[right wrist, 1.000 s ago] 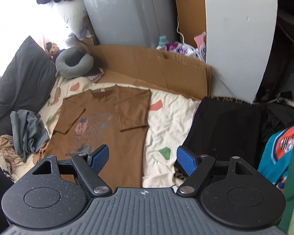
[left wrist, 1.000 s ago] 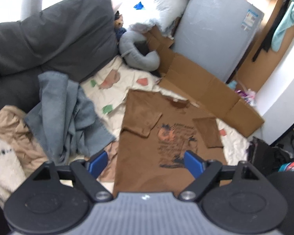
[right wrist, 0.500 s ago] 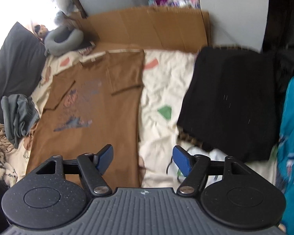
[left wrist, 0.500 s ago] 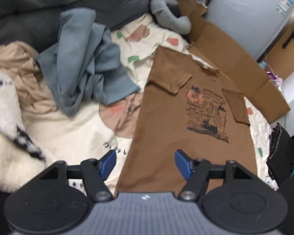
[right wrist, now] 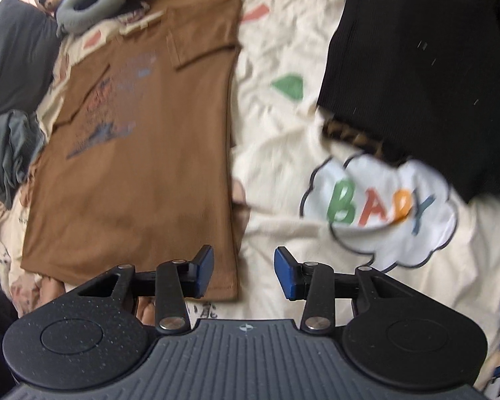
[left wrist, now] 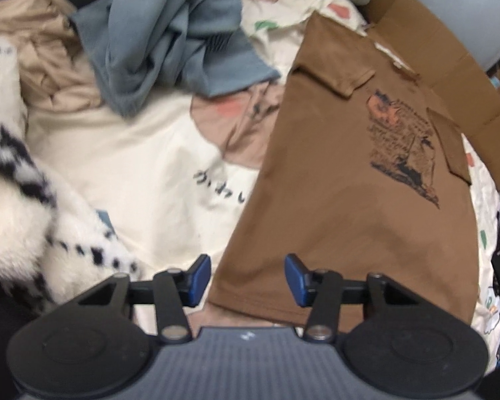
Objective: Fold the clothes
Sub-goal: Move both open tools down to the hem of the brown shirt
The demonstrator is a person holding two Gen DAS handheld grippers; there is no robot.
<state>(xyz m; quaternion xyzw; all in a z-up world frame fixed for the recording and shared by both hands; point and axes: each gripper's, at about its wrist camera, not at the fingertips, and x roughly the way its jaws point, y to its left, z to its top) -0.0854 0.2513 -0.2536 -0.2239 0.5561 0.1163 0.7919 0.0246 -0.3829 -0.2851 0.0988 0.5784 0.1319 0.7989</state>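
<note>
Here a brown T-shirt is seen laid flat, print side up, on a cream sheet patterned with coloured shapes, both sleeves folded inward over the chest. The left gripper is held over the near left corner of the shirt's hem with its blue-padded jaws spread wide and nothing between them. The right gripper is likewise held spread and empty at the near right corner of the hem, its left pad over the brown cloth and its right pad over bare sheet. To the left of the shirt, a crumpled grey-blue garment is piled beside a tan cloth and a white furry item with black marks. On the right a black garment is spread, well apart from the shirt, and flattened cardboard is seen along the far edge.
</note>
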